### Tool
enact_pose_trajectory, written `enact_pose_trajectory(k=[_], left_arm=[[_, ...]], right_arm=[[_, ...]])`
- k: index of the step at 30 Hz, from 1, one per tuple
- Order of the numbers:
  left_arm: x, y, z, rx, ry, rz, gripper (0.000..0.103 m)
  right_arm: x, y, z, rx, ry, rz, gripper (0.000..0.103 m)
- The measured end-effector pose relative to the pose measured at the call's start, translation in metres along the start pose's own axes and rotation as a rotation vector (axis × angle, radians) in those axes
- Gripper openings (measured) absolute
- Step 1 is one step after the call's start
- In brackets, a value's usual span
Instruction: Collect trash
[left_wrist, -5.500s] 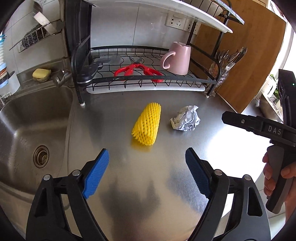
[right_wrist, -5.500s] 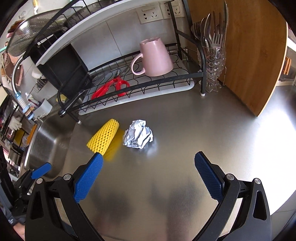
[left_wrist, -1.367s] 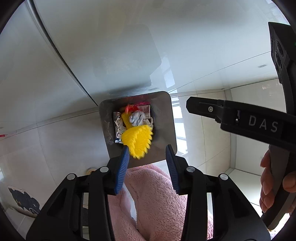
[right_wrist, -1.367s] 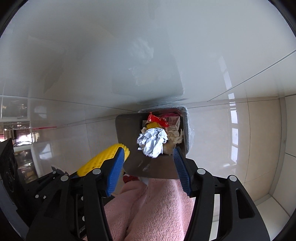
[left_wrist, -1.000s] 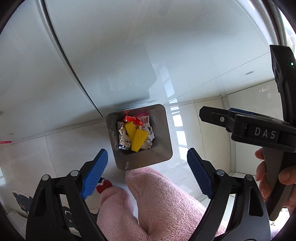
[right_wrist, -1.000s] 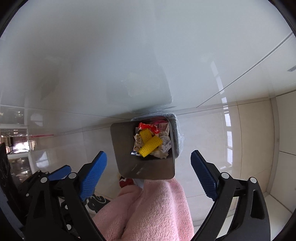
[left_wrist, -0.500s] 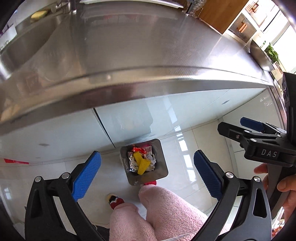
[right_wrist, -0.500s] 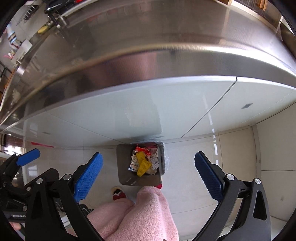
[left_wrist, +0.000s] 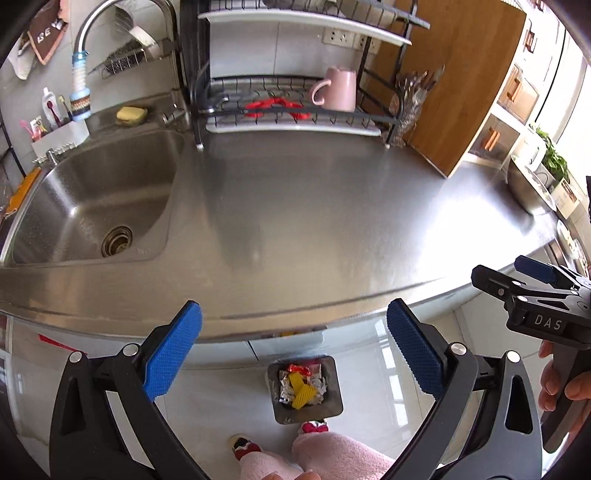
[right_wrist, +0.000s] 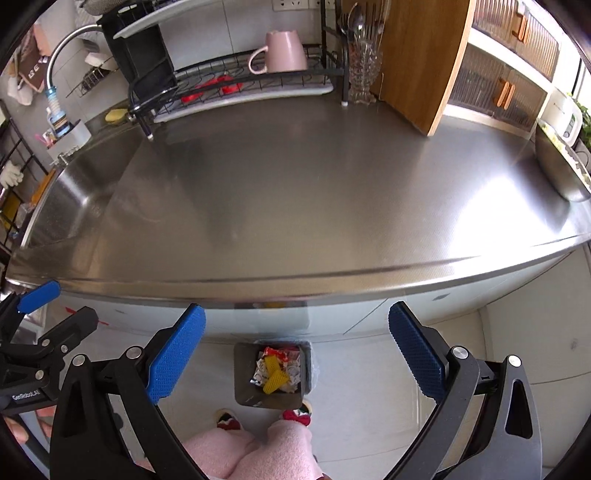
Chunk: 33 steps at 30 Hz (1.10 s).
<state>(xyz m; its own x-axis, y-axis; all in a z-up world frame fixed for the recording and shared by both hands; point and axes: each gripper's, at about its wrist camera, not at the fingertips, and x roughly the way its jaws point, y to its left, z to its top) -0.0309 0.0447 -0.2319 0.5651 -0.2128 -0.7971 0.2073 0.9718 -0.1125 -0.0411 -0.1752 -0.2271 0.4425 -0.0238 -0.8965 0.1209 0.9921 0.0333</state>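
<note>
Both pieces of trash had left the counter: the yellow foam net and the foil ball lay in the bin on the floor, below the near counter edge. My left hand-held gripper and right hand-held gripper had just opened wide and held nothing, raised to look down over the counter. Judged: the drop was done and the counter ahead showed no loose trash. Pink mug stayed racked at far.
</note>
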Motion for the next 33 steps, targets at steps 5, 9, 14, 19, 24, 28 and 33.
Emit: enact_pose_trajectory(k=[5,9,14,19,24,28,33], left_arm=[[-0.036,-0.006,0.033,-0.008,-0.076,0.056,0.095],[-0.066,-0.013,0.055,-0.004,-0.152,0.081,0.095],[-0.095,-0.022,0.075,-0.018,-0.225,0.087,0.095],[-0.114,-0.029,0.088,-0.009,-0.255,0.105,0.095],[-0.133,-0.037,0.096,0.017,-0.301,0.126,0.095],[-0.144,-0.039,0.1,0.004,-0.331,0.129,0.095],[-0.153,-0.044,0.102,0.007,-0.351,0.127,0.095]], right_arm=[[-0.037,-0.002,0.028,0.015,-0.082,0.014,0.1],[-0.062,-0.001,0.047,-0.014,-0.132,-0.044,0.1],[-0.092,-0.004,0.067,0.008,-0.171,-0.078,0.1],[-0.12,-0.008,0.084,0.009,-0.203,-0.062,0.1],[-0.146,-0.005,0.095,-0.006,-0.273,-0.092,0.1],[-0.162,-0.002,0.099,-0.018,-0.323,-0.117,0.1],[-0.175,-0.005,0.102,0.0,-0.356,-0.114,0.1]])
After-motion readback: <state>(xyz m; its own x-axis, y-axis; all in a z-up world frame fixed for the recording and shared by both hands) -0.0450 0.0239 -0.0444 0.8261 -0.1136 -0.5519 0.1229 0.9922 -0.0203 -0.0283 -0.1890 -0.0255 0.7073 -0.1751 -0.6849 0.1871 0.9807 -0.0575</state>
